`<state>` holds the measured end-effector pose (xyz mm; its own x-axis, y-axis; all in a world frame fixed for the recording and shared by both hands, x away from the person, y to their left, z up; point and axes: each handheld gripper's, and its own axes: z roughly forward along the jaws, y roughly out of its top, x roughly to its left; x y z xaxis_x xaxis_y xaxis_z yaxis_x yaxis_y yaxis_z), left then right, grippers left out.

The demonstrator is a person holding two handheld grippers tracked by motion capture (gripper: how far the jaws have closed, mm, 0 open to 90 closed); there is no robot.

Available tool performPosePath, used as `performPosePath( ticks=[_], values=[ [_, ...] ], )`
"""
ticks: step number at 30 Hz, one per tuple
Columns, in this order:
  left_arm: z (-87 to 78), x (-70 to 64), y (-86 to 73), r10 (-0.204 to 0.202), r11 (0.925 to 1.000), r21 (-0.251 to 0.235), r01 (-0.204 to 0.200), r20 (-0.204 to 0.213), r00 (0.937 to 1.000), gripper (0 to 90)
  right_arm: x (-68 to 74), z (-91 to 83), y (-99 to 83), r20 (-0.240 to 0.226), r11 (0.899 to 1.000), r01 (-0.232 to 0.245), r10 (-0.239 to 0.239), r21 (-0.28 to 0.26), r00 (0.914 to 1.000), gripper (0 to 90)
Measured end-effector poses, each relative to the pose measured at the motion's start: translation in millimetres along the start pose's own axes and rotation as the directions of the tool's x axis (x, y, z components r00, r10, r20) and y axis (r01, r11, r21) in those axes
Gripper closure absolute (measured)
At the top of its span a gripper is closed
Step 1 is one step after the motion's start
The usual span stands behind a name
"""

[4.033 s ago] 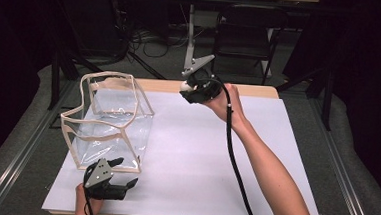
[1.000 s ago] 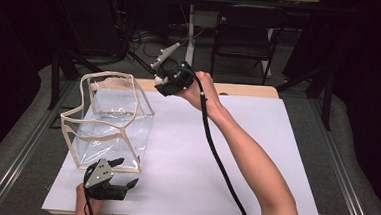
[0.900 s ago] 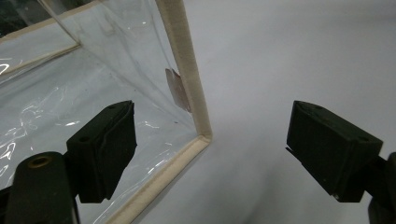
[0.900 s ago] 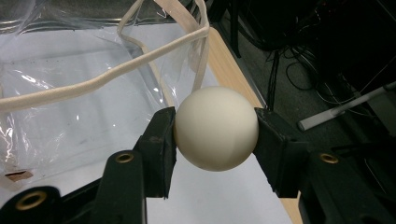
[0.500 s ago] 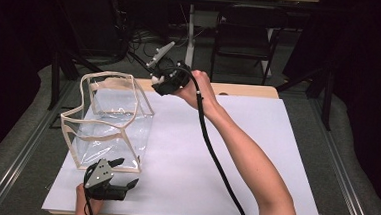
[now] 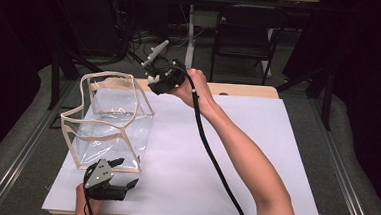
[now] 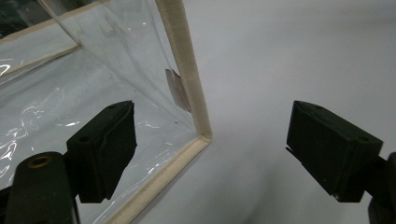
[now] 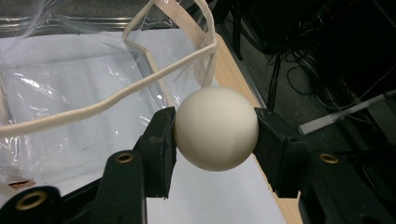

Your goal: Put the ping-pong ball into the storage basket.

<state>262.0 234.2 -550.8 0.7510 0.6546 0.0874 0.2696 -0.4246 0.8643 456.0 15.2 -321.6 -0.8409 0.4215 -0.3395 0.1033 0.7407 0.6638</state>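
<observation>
Right gripper (image 8: 215, 135) is pinching a plain white ball (image 8: 216, 128) with no print, left gripper (image 7: 210, 154) spread wide by the clear bag (image 7: 93, 84), whose small tag (image 7: 175, 88) is unreadable.

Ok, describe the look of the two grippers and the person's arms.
Both the left gripper and right gripper are black, each topped by a grey three-cornered plate, with blocky black jaws and brass-coloured rivets. A thick black cable trails along the right forearm. The arms are bare, with no sleeves visible.

clear bag (image 7: 93, 93) cut off at left gripper view's edges, ball (image 6: 151, 78) too small in high view
</observation>
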Motion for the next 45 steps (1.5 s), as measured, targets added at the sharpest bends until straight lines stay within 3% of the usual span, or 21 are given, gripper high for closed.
performPosePath(
  ticks=[45],
  values=[
    [0.0,-0.1,-0.2,-0.003,1.0,-0.002,0.003,0.002,1.0,16.1,22.6,11.9,29.5,-0.024,0.998,0.069,-0.069,0.001,0.9973,50.9]
  ],
)
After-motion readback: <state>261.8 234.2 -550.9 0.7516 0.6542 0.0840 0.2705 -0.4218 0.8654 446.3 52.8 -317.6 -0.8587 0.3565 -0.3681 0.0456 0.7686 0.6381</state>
